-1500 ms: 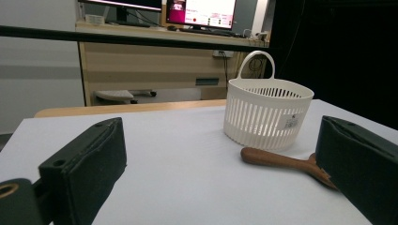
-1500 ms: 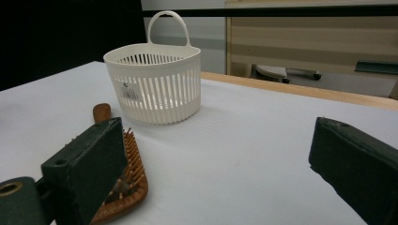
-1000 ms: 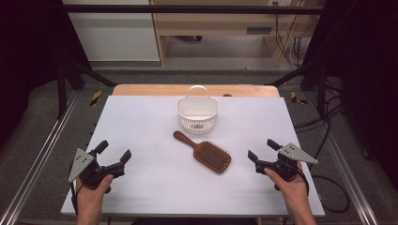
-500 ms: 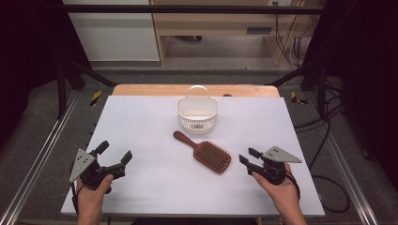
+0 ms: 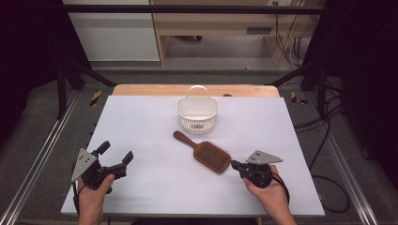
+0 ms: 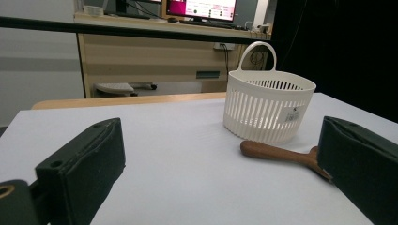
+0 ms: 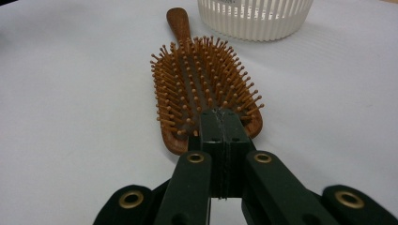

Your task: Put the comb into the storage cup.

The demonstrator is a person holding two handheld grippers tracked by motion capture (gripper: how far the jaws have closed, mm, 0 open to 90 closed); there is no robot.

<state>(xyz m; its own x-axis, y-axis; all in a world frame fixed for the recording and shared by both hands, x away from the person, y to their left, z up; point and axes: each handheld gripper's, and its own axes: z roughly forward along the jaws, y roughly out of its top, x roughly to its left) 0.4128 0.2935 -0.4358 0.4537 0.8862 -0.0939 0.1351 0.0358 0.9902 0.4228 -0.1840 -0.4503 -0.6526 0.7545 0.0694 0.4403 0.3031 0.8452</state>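
Surface: a white table top (image 5: 155, 126) is lying flat over a wooden board whose edge (image 5: 141, 90) is showing along the far side. Metal rails (image 5: 42, 154) are running down both flanks of the table. The floor around it is grey, with black cables (image 5: 324, 140) trailing at the right.

Room: a pale wooden desk (image 6: 141, 56) is standing behind the table, carrying a lit monitor (image 6: 199, 8). A black crossbar (image 5: 187, 8) is spanning the top of the high view, and dark drapes are closing off both sides.

Items: a brown wooden hairbrush (image 5: 206, 152) is lying bristles up near the middle of the table, its handle pointing toward a white slotted basket (image 5: 197, 112) that is standing upright just beyond it, near but not touching.

Right gripper (image 5: 234, 165): the jaws have just been closing and are now pressed together with nothing between them; the tip is sitting at the near end of the brush head, and contact cannot be confirmed.

Left gripper (image 5: 116, 157): it is resting in the hand at the near left corner, jaws spread wide and empty, well apart from the brush.
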